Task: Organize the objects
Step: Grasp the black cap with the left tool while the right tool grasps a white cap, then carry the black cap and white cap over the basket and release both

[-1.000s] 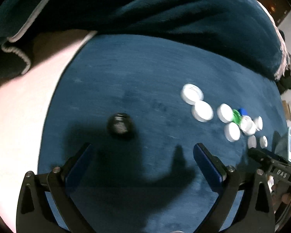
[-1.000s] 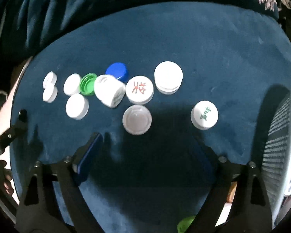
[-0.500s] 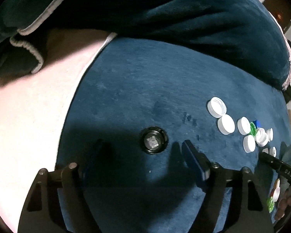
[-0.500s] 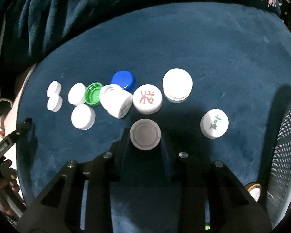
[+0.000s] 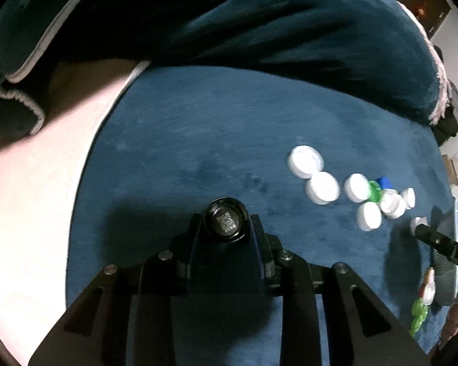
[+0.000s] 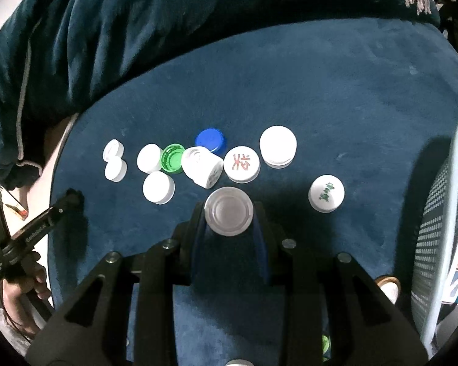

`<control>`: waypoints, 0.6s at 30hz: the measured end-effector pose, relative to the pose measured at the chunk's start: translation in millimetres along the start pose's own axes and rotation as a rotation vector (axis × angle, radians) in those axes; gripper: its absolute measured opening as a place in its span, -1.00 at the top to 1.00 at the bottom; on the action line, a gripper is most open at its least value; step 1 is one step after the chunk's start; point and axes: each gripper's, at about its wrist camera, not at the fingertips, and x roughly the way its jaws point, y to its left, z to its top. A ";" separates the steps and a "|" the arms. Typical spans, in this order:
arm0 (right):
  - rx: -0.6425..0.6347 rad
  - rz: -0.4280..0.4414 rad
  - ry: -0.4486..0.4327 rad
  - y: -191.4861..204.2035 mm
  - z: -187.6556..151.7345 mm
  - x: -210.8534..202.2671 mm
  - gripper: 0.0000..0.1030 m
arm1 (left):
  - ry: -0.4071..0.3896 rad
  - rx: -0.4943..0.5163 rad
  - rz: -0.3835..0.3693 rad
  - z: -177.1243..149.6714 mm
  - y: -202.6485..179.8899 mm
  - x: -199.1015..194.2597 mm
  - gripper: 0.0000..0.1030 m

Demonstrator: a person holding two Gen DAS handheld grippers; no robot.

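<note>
Bare blue cloth (image 5: 198, 128) left of cluster of caps (image 6: 198, 161), mesh basket (image 6: 436, 228) walling right, blanket (image 6: 168, 15) behind

We see a black cap (image 5: 225, 223) at the centre of the left wrist view, open side up, a white code label inside; a translucent grey cap (image 6: 228, 211) sits just below centre of the right wrist view, hollow up; above it we find a row of white caps, one with a red character (image 6: 241, 164), one tipped on its side (image 6: 202, 166); a green cap (image 6: 172, 158) lies open side up; a blue cap (image 6: 210, 139) lies behind; a green-lettered white cap (image 6: 326, 193) lies apart at right.
</note>
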 end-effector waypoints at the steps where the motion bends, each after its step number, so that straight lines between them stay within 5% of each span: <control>1: 0.005 0.004 -0.007 -1.3 0.5 -4.2 0.41 | -0.003 0.006 -0.010 0.3 -6.0 -1.8 0.42; 11: 0.047 0.017 -0.089 -7.5 -0.5 -46.1 0.41 | -0.073 0.116 -0.135 8.6 -94.8 -35.3 0.42; 18: 0.177 0.010 -0.200 -54.9 -12.7 -115.4 0.41 | -0.078 0.193 -0.260 4.8 -167.4 -63.0 0.42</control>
